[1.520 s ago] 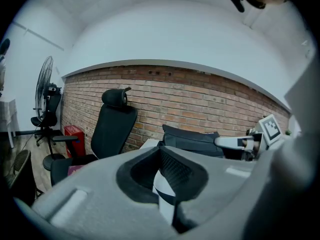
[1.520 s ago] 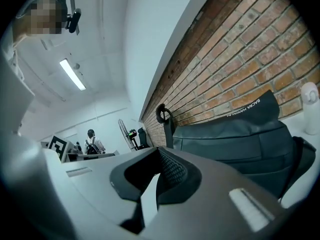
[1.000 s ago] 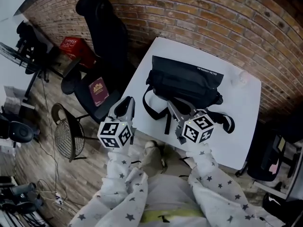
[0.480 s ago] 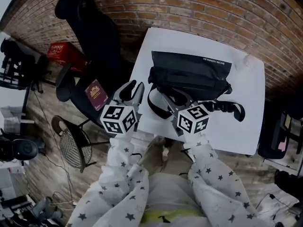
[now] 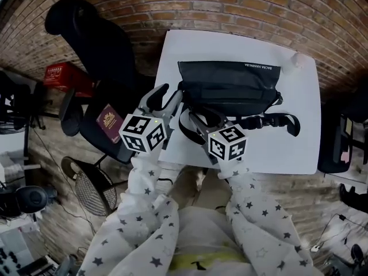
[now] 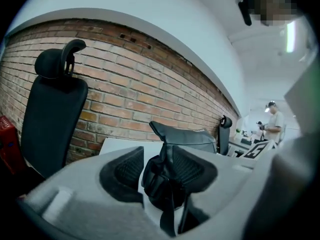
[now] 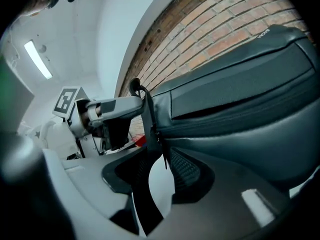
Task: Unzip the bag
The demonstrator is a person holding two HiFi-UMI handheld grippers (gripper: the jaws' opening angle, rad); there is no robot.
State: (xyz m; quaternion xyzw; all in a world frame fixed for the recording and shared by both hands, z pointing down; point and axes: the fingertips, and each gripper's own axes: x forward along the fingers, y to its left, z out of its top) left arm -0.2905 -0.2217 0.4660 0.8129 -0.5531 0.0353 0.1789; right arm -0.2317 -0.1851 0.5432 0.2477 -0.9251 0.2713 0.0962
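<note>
Both pairs of fingers have just been opening and now stand wide, gripping nothing. Between the left fingers (image 6: 127, 169) sits the bunched, strapped end of the bag (image 6: 182, 136), not pinched. Just ahead of the right fingers (image 7: 189, 170), in line with their gap, a thin pull (image 7: 163, 156) hangs at the start of the zip (image 7: 240, 120), with bare surface (image 7: 156, 189) below.

To do this well, I judge that the left fingers should close on the bag's end to anchor it. The right fingers should pinch the pull alone, not the strap (image 7: 148, 114) beside it, then draw along the zip away from the left.

Only the right gripper view shows the pull. Only the head view shows the whole bag lying across the surface beyond both pairs of fingers.
</note>
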